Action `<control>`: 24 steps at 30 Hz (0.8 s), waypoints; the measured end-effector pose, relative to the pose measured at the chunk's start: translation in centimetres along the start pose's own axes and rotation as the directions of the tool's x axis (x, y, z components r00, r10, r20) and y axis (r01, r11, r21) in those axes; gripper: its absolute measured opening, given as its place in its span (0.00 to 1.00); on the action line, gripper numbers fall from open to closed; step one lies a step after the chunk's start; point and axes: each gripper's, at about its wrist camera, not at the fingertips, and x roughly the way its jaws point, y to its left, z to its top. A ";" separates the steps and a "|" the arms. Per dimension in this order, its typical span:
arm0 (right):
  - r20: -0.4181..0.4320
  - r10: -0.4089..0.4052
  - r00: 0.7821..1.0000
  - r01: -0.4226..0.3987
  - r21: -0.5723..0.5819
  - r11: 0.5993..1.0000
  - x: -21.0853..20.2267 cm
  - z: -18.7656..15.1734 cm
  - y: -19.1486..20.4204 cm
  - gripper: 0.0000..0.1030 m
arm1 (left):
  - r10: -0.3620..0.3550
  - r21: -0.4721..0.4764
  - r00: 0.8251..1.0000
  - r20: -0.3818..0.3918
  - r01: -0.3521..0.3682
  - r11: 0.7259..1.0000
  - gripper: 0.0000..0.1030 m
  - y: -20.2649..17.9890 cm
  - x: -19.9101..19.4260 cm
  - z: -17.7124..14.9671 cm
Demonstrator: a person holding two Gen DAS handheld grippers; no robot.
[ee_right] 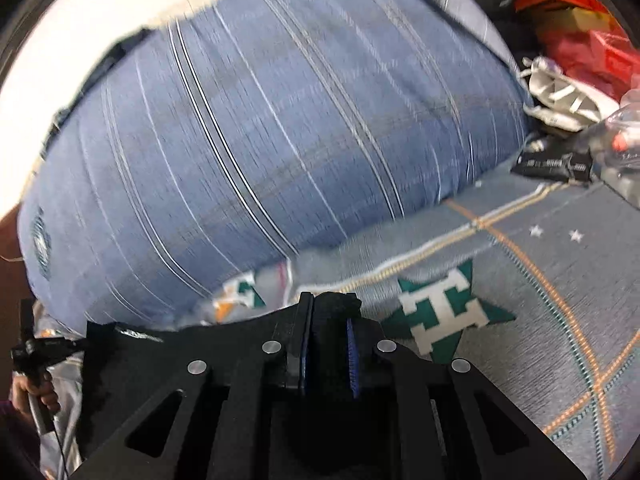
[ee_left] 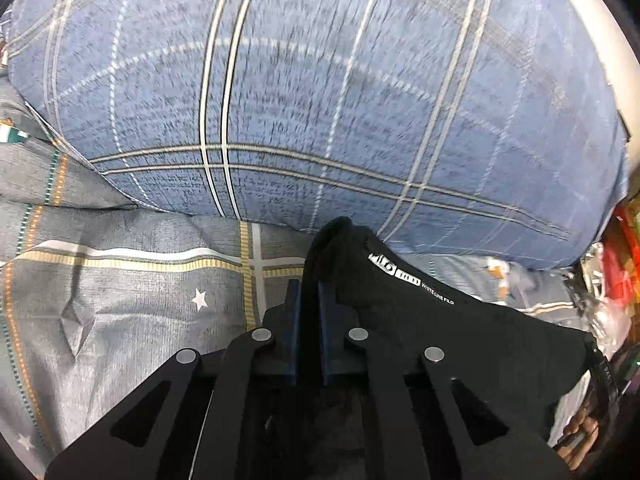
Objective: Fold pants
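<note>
The black pants (ee_left: 460, 332) with small white lettering hang from my left gripper (ee_left: 309, 292), which is shut on a bunched edge of the fabric. The cloth spreads right toward the other gripper handle (ee_left: 600, 376). In the right wrist view my right gripper (ee_right: 329, 312) is shut on another edge of the black pants (ee_right: 168, 344), which stretch left to the left gripper (ee_right: 32, 356) held in a hand. Both hold the pants above the grey patterned bedsheet (ee_left: 120, 280).
A large blue plaid pillow (ee_left: 320, 88) fills the space ahead, also in the right wrist view (ee_right: 260, 132). The grey sheet with stars and a green star patch (ee_right: 440, 316) lies below. Red bags and clutter (ee_right: 580, 40) sit at the right; a white wall (ee_right: 80, 20) is behind.
</note>
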 end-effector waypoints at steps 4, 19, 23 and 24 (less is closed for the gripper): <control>0.062 0.027 0.998 -0.025 -0.035 0.999 -2.0 0.4 0.2 0.13 | -0.040 0.021 0.998 0.051 0.039 0.999 0.05 1.5 -4.4 -0.2; 0.123 0.186 0.975 -0.167 -0.150 0.974 -8.6 -1.1 -1.6 0.13 | -0.034 0.011 0.983 0.180 0.033 0.999 0.00 3.1 -11.0 -9.8; 0.093 0.178 0.980 -0.156 -0.209 0.965 -10.0 -2.8 -1.5 0.13 | -0.008 -0.069 0.995 0.099 0.015 0.998 0.01 4.2 -8.6 -9.1; 0.087 0.171 0.981 -0.150 -0.209 0.966 -10.0 -3.1 -1.5 0.13 | -0.011 -0.102 0.997 0.081 0.020 0.995 0.08 4.3 -8.1 -8.7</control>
